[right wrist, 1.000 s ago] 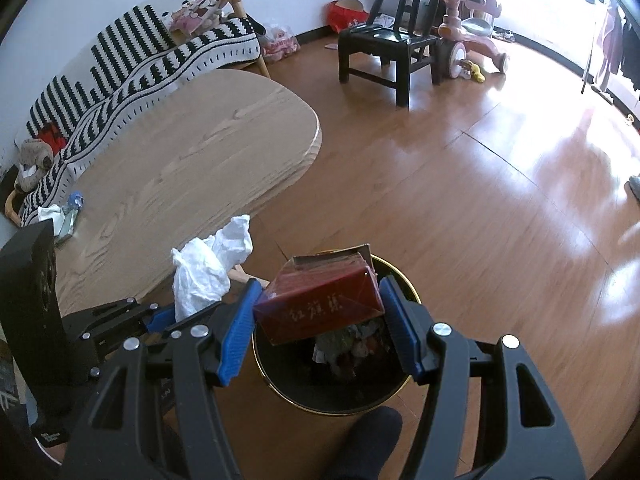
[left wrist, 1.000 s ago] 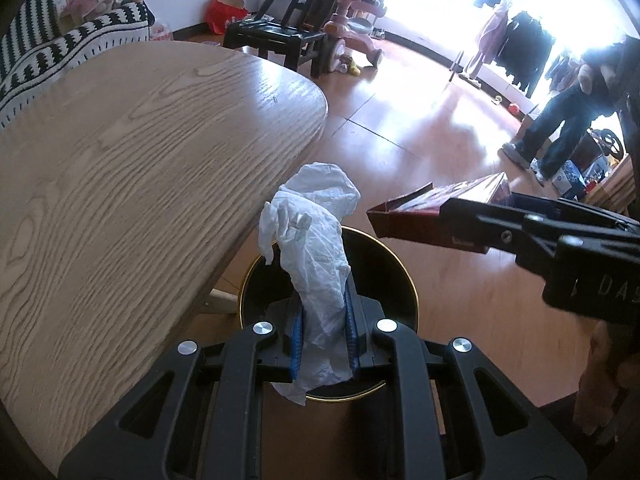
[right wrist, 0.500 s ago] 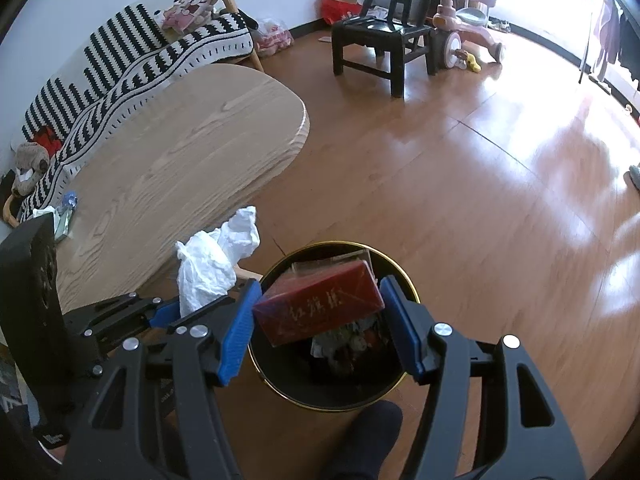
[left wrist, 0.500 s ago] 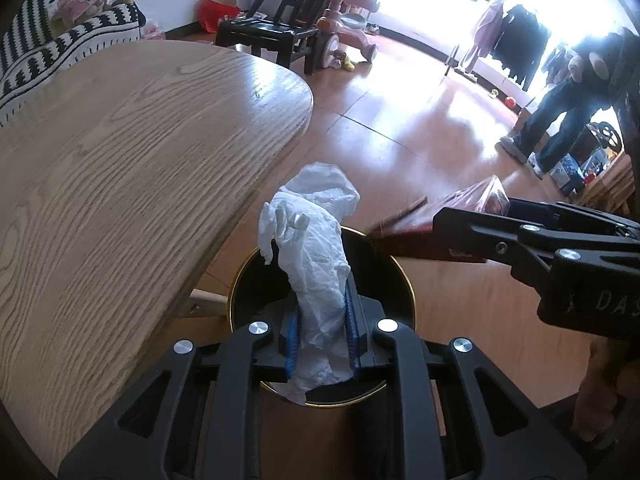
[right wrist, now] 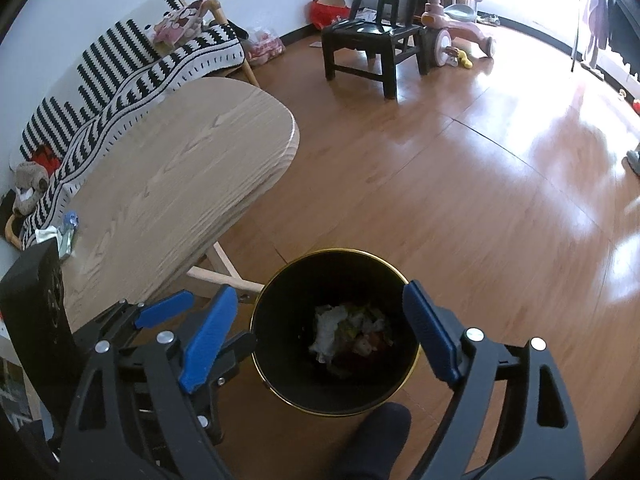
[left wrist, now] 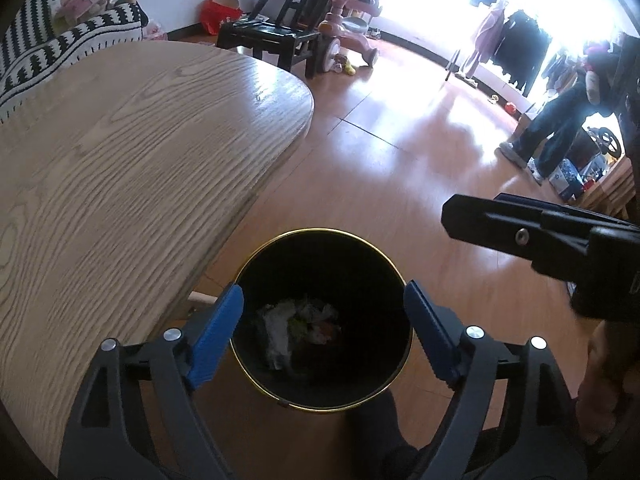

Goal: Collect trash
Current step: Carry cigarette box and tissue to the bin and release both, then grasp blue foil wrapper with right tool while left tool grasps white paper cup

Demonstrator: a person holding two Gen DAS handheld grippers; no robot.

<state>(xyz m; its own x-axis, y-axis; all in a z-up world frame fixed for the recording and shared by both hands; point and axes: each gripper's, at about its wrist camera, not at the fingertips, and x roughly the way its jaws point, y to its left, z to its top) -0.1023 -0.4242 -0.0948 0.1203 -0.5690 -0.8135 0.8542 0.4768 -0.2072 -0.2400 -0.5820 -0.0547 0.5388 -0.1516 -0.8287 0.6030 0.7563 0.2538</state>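
My left hand-held gripper (left wrist: 323, 334) and right hand-held gripper (right wrist: 316, 338) hang over the black bin (right wrist: 304, 396), jaws just spread wide, nothing between them. Trash (right wrist: 348, 330) lies at the bin bottom, possibly tissue and scraps. Bin stands on the floor (right wrist: 480, 184) beside the worktop (right wrist: 172, 184).

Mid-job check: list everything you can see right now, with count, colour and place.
trash bin: one, black with gold rim, on floor under both grippers
trash: white and mixed pile, at bin bottom
table: one, light wood, beside the bin
wrappers: a few, pale, far table end
sofa throw: one, black-and-white striped, behind the table
chair: one, black, far floor
ride-on toy: one, pink, beside chair
left gripper: black with blue pads, open, empty, jaws just opened
right gripper: same, open, empty, jaws just opened
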